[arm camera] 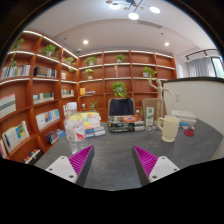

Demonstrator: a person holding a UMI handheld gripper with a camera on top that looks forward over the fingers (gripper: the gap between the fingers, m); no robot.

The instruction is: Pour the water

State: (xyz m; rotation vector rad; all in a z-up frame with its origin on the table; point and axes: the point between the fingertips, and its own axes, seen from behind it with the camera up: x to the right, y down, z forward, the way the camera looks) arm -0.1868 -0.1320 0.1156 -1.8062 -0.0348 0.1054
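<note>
I am holding the tongs (109,162) wide apart, gripping nothing, over the gray table (110,150). The pitcher (169,127) is sitting far off to the right. I think no water is poured yet.

a grey table (115,155) carries a pale jug (169,128) near its right edge, stacked books (84,125) and boxes (124,124) along its far edge.

White jaws, ribbed magenta pads (80,159)
</note>
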